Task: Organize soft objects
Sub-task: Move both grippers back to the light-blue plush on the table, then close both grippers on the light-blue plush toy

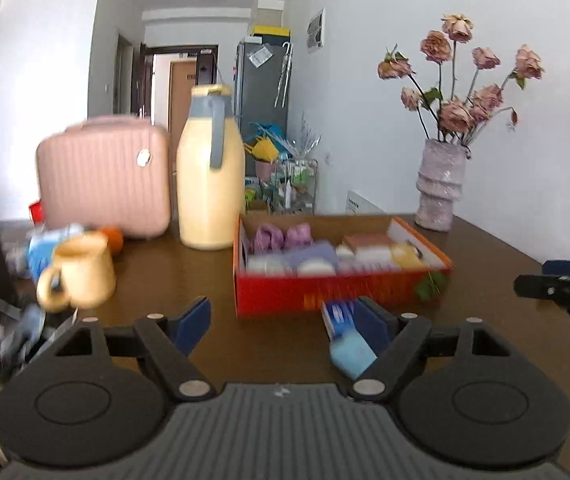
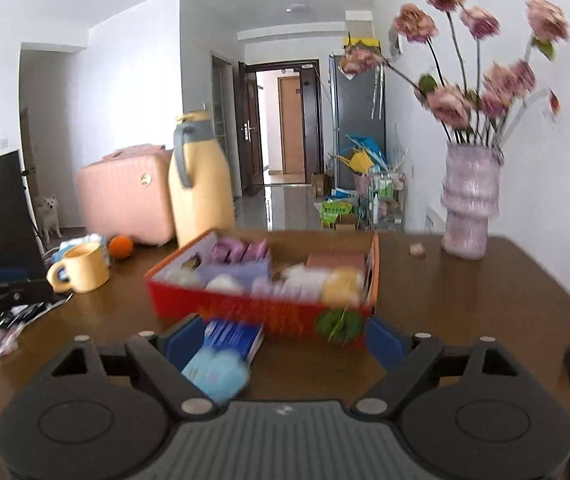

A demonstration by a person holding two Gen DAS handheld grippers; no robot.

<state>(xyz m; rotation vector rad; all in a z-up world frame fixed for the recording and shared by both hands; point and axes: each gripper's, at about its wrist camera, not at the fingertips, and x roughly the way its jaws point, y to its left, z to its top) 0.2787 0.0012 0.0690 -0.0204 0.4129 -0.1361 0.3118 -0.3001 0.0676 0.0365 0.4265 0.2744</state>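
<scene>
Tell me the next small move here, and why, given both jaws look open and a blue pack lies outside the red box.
Probably bring the right gripper onto the blue pack on the table. It lies just in front of the red box, which already holds soft items. The pack sits against the inner finger of each gripper, unpinched, and the left gripper is open too.

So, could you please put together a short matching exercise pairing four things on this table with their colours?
Things:
1. small suitcase
2. jug
3. box of soft items
4. orange

Colours:
A. red outside
B. pink
C. orange
D. pale yellow with a grey handle

Pairs: 1-B, 2-D, 3-A, 4-C
</scene>
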